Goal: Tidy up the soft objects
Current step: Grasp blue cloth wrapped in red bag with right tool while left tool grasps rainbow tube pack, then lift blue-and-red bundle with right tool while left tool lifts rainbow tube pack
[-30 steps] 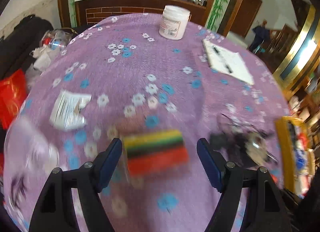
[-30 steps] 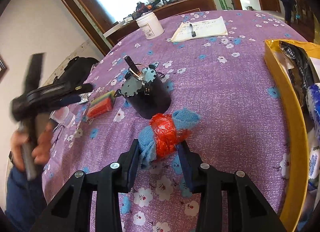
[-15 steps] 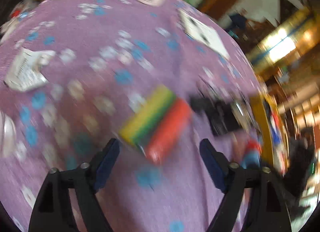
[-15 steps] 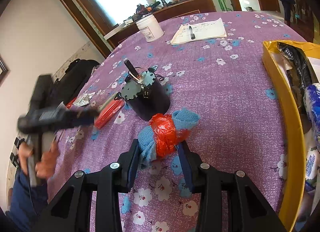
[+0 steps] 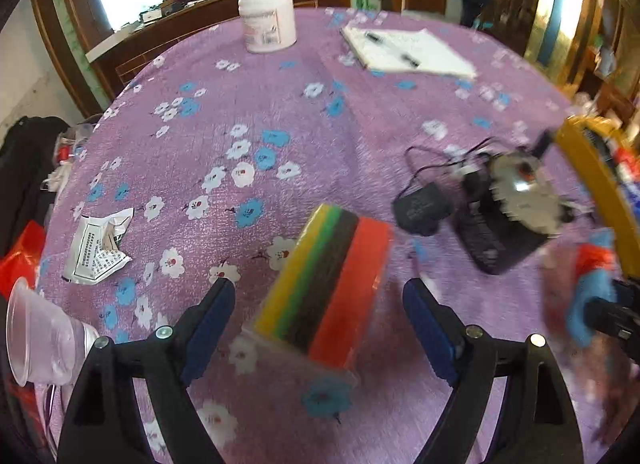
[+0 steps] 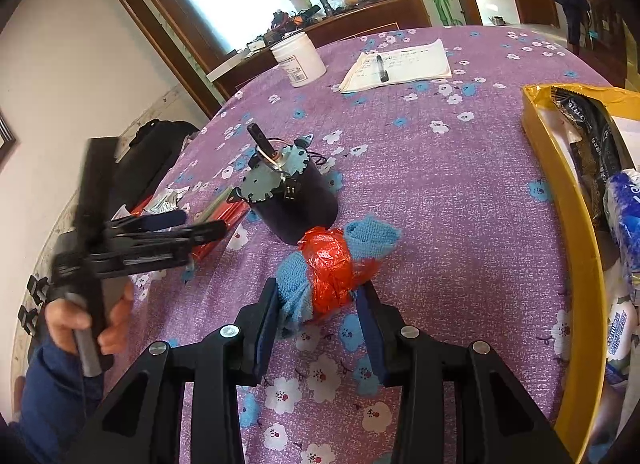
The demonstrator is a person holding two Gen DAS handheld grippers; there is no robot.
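Observation:
A striped sponge pack (image 5: pixel 326 288) in yellow, green, black and red lies on the purple flowered tablecloth. My left gripper (image 5: pixel 318 320) is open with its blue-padded fingers either side of the pack, not touching it. In the right wrist view the left gripper (image 6: pixel 188 224) hovers over the pack (image 6: pixel 218 216). My right gripper (image 6: pixel 320 316) is shut on a blue cloth roll wrapped in red plastic (image 6: pixel 330 264), just above the table. The roll also shows blurred in the left wrist view (image 5: pixel 588 284).
A black motor with a toothed disc and wires (image 6: pixel 288 200) stands between the two objects. A yellow tray (image 6: pixel 572 232) holding packets is at the right. A white jar (image 5: pixel 267 24), a notepad with pens (image 5: pixel 404 52), a crumpled wrapper (image 5: pixel 98 248) and a plastic cup (image 5: pixel 40 336) are around.
My left gripper has swung and closed in on the sponge pack, which now sits larger between its open fingers. My right gripper has held still with the cloth roll.

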